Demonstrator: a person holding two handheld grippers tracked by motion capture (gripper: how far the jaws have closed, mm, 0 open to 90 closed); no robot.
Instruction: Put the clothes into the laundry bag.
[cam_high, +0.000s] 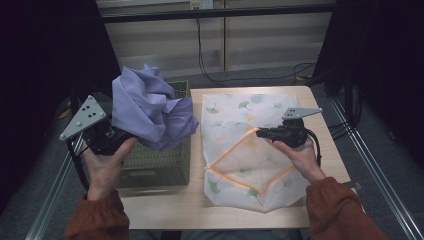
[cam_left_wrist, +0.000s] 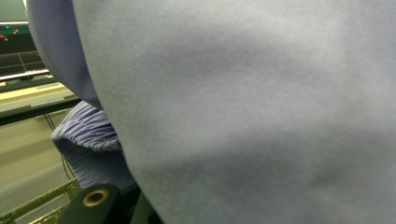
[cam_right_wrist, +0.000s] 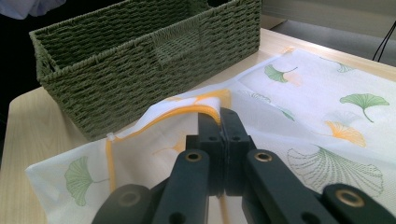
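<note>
A bunched lavender cloth (cam_high: 150, 107) hangs in the air above a green woven basket (cam_high: 155, 167) at the table's left. My left gripper (cam_high: 120, 135) holds the cloth from the left, shut on it, with its tips buried in the folds. In the left gripper view the cloth (cam_left_wrist: 257, 116) hangs close in front of the camera. A white mesh bag (cam_high: 235, 115) printed with ginkgo leaves lies flat to the right of the basket. My right gripper (cam_right_wrist: 220, 114) is shut on the bag's orange-trimmed opening edge (cam_right_wrist: 187, 112), lifting it slightly. It comes in from the bag's right side (cam_high: 259, 133).
The basket (cam_right_wrist: 140, 70) stands beside the bag's (cam_right_wrist: 327, 116) left edge. The wooden table (cam_high: 175, 205) is bounded by metal rails on both sides. Black cables lie on the floor behind the table (cam_high: 260, 77).
</note>
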